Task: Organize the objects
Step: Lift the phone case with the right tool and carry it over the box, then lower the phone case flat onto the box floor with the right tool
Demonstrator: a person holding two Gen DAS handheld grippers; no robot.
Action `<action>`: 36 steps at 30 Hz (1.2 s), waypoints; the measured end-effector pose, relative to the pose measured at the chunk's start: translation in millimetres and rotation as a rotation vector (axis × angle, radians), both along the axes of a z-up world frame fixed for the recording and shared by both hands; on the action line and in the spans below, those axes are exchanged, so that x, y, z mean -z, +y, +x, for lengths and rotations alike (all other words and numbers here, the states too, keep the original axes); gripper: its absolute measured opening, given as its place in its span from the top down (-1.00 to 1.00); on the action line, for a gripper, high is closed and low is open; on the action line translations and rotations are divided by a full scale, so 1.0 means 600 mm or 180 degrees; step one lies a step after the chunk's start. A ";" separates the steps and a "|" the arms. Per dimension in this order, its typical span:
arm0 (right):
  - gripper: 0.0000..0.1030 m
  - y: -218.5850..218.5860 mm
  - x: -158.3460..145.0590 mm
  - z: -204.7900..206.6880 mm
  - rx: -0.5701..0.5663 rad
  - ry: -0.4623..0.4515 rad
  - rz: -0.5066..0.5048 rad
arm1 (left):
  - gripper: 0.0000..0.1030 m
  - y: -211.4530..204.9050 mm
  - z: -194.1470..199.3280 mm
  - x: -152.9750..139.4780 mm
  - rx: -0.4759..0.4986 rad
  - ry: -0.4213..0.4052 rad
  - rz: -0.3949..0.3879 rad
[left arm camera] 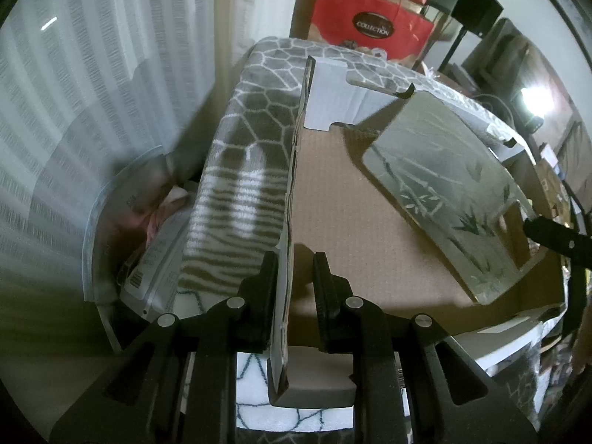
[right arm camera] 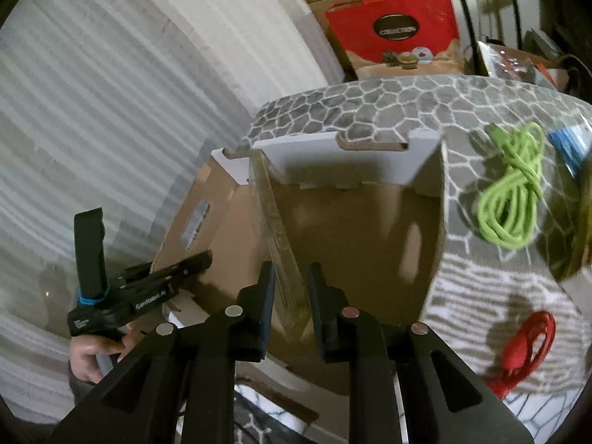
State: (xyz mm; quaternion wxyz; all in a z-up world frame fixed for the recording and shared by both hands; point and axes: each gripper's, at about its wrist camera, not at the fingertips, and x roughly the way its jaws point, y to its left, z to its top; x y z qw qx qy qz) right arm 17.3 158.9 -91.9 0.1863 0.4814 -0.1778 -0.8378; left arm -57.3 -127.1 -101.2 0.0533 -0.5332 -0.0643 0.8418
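An open cardboard box [left arm camera: 351, 222] lies on a grey patterned blanket [left arm camera: 240, 170]. My left gripper [left arm camera: 294, 273] is shut on the box's left wall [left arm camera: 292, 192], which runs up between its fingers. From the right wrist this gripper [right arm camera: 199, 261] shows at the wall, with a hand [right arm camera: 92, 355] under it. A clear plate with a bamboo pattern [left arm camera: 444, 192] leans tilted inside the box. Edge-on, the plate [right arm camera: 275, 222] stands between the fingers of my right gripper [right arm camera: 290, 277], which is slightly open, with a thin gap at the right pad. One right finger [left arm camera: 547, 238] shows by the plate's corner.
A coiled green cable [right arm camera: 514, 192], a red cable [right arm camera: 532, 344] and a blue packet [right arm camera: 569, 144] lie on the blanket right of the box [right arm camera: 351, 229]. A red gift bag [left arm camera: 370, 18] stands behind. White curtains [left arm camera: 92, 92] hang left, above a plastic bag of papers [left arm camera: 155, 255].
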 end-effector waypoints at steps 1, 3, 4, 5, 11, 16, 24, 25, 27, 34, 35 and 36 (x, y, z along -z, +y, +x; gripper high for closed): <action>0.66 -0.001 0.001 -0.006 -0.0048 -0.0027 -0.0008 | 0.66 0.000 -0.001 -0.001 0.0000 0.0001 0.0002; 0.66 -0.006 0.001 -0.019 -0.0141 -0.0086 0.0028 | 0.66 0.001 0.000 -0.001 0.0013 0.0001 -0.0002; 0.66 -0.009 0.000 -0.024 -0.0202 -0.0106 0.0072 | 0.66 0.002 0.001 -0.001 0.0019 0.0001 -0.0003; 0.65 -0.011 0.000 -0.028 -0.0258 -0.0125 0.0115 | 0.66 0.002 0.001 0.000 0.0027 0.0002 -0.0008; 0.56 -0.035 0.000 -0.069 -0.0610 -0.0260 0.0651 | 0.66 0.003 0.000 -0.002 0.0041 -0.0003 -0.0008; 0.60 -0.050 0.020 -0.099 -0.0758 -0.0273 0.1116 | 0.65 0.002 0.000 -0.002 0.0045 -0.0003 -0.0007; 0.63 -0.078 0.031 -0.115 -0.0842 -0.0211 0.1425 | 0.65 0.002 -0.002 -0.004 0.0044 -0.0008 0.0011; 0.63 -0.074 0.024 -0.109 -0.0843 -0.0190 0.1355 | 0.65 0.003 -0.003 -0.004 0.0048 -0.0007 0.0007; 0.63 -0.077 0.019 -0.105 -0.0826 -0.0188 0.1437 | 0.65 0.003 -0.003 -0.004 0.0058 -0.0008 0.0004; 0.74 -0.075 0.055 -0.104 -0.0929 -0.0427 0.1731 | 0.65 0.004 -0.003 -0.005 0.0060 -0.0003 0.0008; 0.74 -0.073 0.056 -0.104 -0.0924 -0.0427 0.1714 | 0.65 0.005 -0.004 -0.006 0.0064 -0.0004 0.0002; 0.74 -0.071 0.056 -0.106 -0.0911 -0.0409 0.1698 | 0.65 0.006 -0.005 -0.006 0.0069 -0.0007 -0.0005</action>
